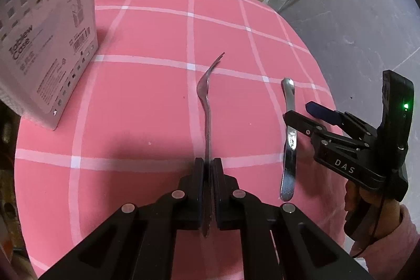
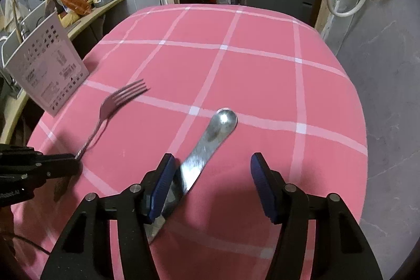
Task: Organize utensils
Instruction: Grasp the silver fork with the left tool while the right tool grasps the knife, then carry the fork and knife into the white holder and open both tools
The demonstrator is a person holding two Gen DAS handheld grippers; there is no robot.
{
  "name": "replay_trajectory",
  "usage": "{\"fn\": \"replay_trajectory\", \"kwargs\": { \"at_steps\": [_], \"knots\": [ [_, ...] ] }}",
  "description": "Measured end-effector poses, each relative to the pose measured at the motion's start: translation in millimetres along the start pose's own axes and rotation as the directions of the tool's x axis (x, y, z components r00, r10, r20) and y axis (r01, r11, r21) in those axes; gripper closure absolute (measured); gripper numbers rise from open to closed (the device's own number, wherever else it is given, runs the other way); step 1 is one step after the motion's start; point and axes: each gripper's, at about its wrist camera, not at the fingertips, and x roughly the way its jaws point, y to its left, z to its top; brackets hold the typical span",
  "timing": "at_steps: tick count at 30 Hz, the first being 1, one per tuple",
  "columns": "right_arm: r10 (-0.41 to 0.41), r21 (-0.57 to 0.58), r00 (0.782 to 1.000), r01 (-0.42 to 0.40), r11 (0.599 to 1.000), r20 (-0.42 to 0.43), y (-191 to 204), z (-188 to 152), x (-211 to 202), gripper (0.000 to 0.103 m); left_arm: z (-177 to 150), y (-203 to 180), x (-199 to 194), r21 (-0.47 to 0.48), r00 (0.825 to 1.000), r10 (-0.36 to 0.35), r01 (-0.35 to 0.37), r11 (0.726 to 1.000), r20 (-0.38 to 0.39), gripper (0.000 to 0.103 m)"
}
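Between the pressed-together left tongs (image 1: 209, 175), a stiff, slick metal fork (image 1: 207, 106) was pinched low on its handle, tines ahead. The right tongs (image 2: 212, 185) stood spread astride the thin spoon (image 2: 207, 148), best gripped across its flat handle.

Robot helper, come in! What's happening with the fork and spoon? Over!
Left gripper shut on fork. Right gripper open around spoon, not gripping. Nothing in the way.
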Motion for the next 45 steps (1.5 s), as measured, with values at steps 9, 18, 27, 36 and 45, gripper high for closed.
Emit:
{"fn": "replay_trajectory", "kwargs": {
  "at_steps": [9, 18, 27, 36, 45],
  "knots": [
    [0.079, 0.002, 0.997, -0.079, 0.997, 0.012, -8.8, 26.6, 25.9, 0.046, 35.7, 1.4, 12.6, -0.004, 1.0, 0.01, -0.01, 1.0, 0.016, 0.094],
    [0.251, -0.014, 0.963, -0.251, 0.968, 0.096, -29.0, 25.8, 28.5, 0.073, 68.2, -5.8, 27.4, 0.075, 0.998, 0.062, -0.063, 0.995, 0.006, 0.094],
    [0.37, 0.055, 0.928, -0.372, 0.926, 0.051, -35.6, 32.6, 50.1, 0.098, 85.6, -9.7, 31.1, 0.139, 0.997, 0.058, -0.052, 0.989, -0.04, 0.098],
    [0.412, 0.145, 0.903, -0.426, 0.893, 0.118, -26.2, 17.1, 33.3, 0.101, 65.6, -2.2, 1.5, 0.096, 0.998, -0.058, 0.055, 0.994, 0.03, 0.099],
    [0.336, 0.161, 0.889, -0.398, 0.903, 0.313, -6.2, 16.5, -32.3, 0.101, 42.9, -2.4, -66.9, 0.112, 0.972, -0.112, 0.09, 0.99, 0.206, 0.1]
  ]
}}
